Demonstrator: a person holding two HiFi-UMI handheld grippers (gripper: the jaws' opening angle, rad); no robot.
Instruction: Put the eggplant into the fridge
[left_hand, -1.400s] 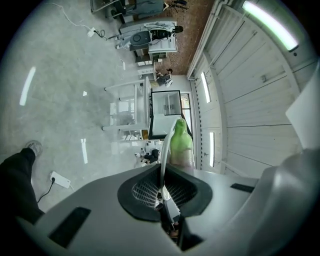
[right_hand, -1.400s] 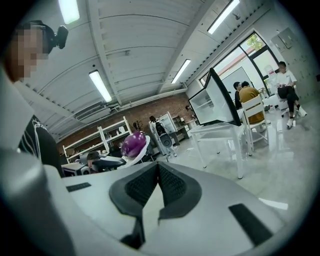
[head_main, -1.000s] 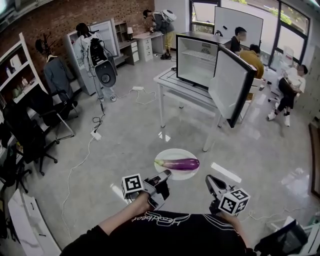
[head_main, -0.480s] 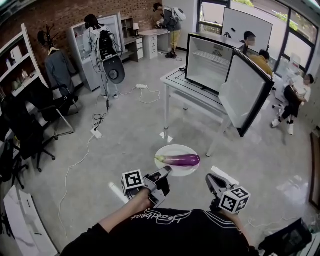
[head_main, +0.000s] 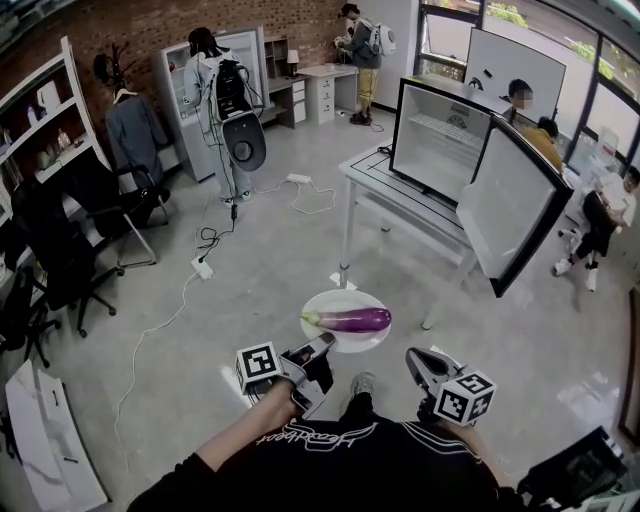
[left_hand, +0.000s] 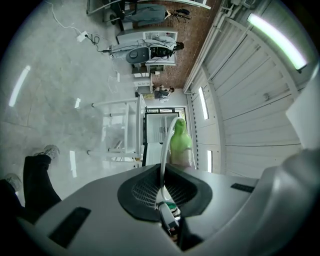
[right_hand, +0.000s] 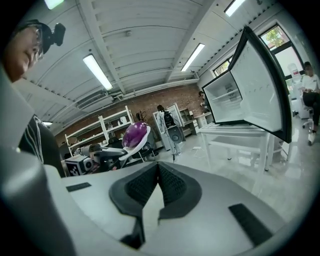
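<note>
While the left gripper (head_main: 324, 346) clamps the plate (head_main: 340, 300) by its rim, the eggplant (head_main: 352, 320) lies loose on it: smooth, firm, likely to roll. At four o'clock the right gripper (head_main: 416, 359), closed and empty, would best take its thick middle.

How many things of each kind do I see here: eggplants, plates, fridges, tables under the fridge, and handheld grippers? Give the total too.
eggplant: 1
plate: 1
fridge: 1
table: 1
grippers: 2 (left gripper, right gripper)
Total: 6
</note>
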